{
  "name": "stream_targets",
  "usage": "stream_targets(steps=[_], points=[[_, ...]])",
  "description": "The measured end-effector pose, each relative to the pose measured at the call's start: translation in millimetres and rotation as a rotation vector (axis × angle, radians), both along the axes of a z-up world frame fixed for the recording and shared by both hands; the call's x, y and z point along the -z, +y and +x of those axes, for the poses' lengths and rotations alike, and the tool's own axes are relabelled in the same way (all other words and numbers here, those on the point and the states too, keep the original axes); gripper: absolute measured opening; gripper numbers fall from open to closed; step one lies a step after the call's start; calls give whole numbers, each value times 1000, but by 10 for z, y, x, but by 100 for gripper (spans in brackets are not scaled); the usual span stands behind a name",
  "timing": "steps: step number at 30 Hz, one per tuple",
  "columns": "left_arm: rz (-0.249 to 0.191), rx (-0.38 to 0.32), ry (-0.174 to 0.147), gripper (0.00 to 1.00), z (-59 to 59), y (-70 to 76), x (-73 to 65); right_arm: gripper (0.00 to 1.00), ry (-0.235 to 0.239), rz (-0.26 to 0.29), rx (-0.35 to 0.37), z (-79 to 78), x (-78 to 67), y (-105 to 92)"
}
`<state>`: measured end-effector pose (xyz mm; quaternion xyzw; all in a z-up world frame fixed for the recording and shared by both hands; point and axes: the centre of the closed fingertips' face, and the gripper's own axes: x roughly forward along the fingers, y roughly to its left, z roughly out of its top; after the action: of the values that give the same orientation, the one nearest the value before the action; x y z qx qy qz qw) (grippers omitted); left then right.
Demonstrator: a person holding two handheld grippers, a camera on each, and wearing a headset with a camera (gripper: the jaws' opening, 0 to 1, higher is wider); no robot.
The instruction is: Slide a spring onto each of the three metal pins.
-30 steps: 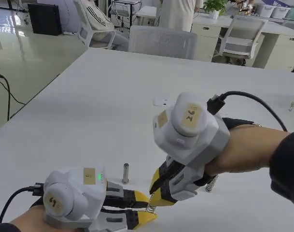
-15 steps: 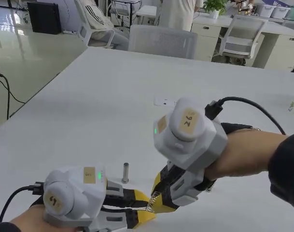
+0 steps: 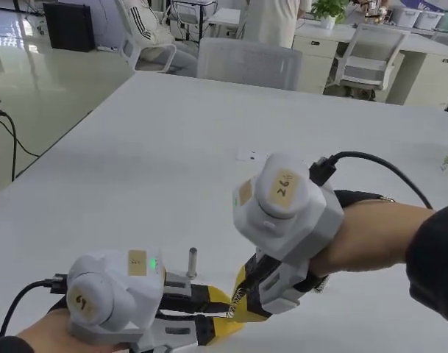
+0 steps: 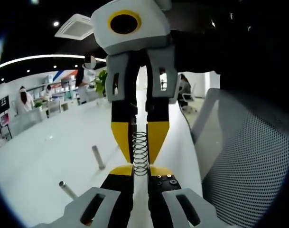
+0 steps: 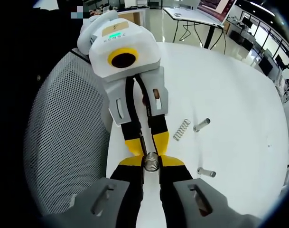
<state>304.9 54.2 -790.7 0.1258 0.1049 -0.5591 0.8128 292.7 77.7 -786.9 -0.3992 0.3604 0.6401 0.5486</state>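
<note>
White table (image 3: 172, 147), metal pins (image 5: 201, 125), loose spring (image 5: 181, 129)

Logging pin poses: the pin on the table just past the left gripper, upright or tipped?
Upright. In the head view the pin stands on end on the white table, its flat top up, nothing touching it.

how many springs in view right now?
2. One spring held by the right gripper; one loose spring on the table beside a pin. More may be hidden behind the grippers.

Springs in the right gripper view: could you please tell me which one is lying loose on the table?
The loose spring beside a pin, lying free; the held spring is clamped between yellow jaws.
</note>
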Motion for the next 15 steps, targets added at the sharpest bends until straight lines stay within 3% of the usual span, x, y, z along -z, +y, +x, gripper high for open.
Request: stream_targets(steps=[15], points=[[-9, -14, -4, 3, 25, 13, -8, 8, -15, -15, 7, 38, -17, 2]])
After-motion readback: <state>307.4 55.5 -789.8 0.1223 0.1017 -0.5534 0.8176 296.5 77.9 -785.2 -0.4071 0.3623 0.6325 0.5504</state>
